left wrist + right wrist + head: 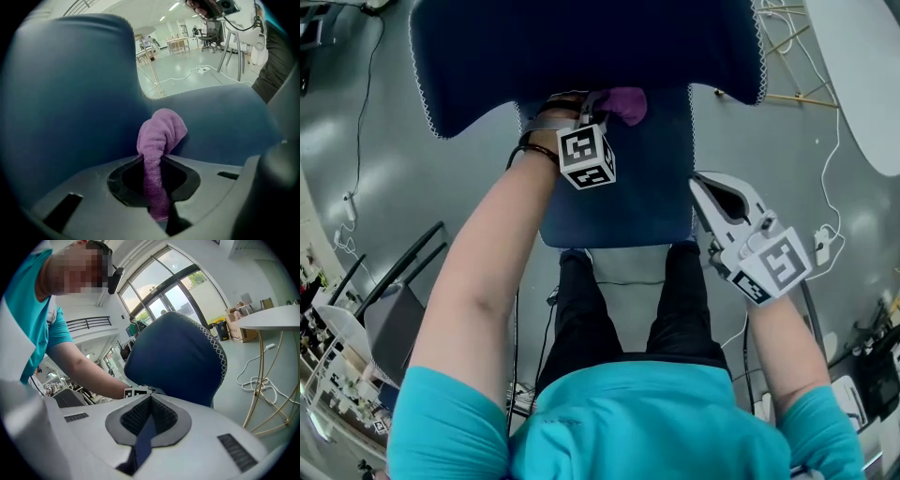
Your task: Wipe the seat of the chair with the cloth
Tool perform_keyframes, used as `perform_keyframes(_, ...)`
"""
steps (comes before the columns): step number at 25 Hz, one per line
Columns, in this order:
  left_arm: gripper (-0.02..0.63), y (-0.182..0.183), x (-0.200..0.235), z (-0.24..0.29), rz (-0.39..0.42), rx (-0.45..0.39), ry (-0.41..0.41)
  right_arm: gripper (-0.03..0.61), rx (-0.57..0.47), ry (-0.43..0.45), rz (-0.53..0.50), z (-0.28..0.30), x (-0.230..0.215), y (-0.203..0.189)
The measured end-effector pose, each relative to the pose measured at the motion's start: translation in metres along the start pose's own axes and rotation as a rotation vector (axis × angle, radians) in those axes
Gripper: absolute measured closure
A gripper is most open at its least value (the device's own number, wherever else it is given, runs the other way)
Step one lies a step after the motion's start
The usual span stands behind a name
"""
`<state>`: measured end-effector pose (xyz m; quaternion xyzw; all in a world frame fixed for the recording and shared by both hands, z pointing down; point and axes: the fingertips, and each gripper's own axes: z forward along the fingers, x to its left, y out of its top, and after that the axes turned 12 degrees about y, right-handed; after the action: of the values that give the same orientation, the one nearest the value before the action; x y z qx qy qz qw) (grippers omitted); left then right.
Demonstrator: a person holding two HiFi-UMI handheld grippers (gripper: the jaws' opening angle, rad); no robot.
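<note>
I count one blue chair [609, 47] and one purple cloth [625, 103]. Two grippers are about, the left gripper [604, 105] and the right gripper [703, 186], each bearing one marker cube [586, 157]. Off to the side stands one white table [862, 84].

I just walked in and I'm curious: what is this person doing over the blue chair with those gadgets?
A person seems to be wiping a chair with hand-held tongs. The left tongs are clamped on a purple cloth, held at the back of the seat, right by the backrest. The right tongs are shut, hold nothing, and hang over the seat's right edge.
</note>
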<state>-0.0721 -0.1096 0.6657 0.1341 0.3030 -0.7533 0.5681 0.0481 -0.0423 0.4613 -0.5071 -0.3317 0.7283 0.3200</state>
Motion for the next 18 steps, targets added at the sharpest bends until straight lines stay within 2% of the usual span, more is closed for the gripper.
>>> perform_keyframes(5,0.563,0.001,-0.002,0.017,0.047,0.004,-0.001,0.581,-0.001,-0.013,0.018,-0.006,-0.015,0.0)
perform_keyframes(13,0.563,-0.001,-0.015,0.02,0.032,0.004,-0.062,0.581,-0.012,-0.001,0.027,0.002,-0.015,0.002)
perform_keyframes(18,0.563,-0.001,-0.021,0.016,0.015,0.015,-0.073,0.581,-0.008,0.009,0.021,0.007,-0.008,0.003)
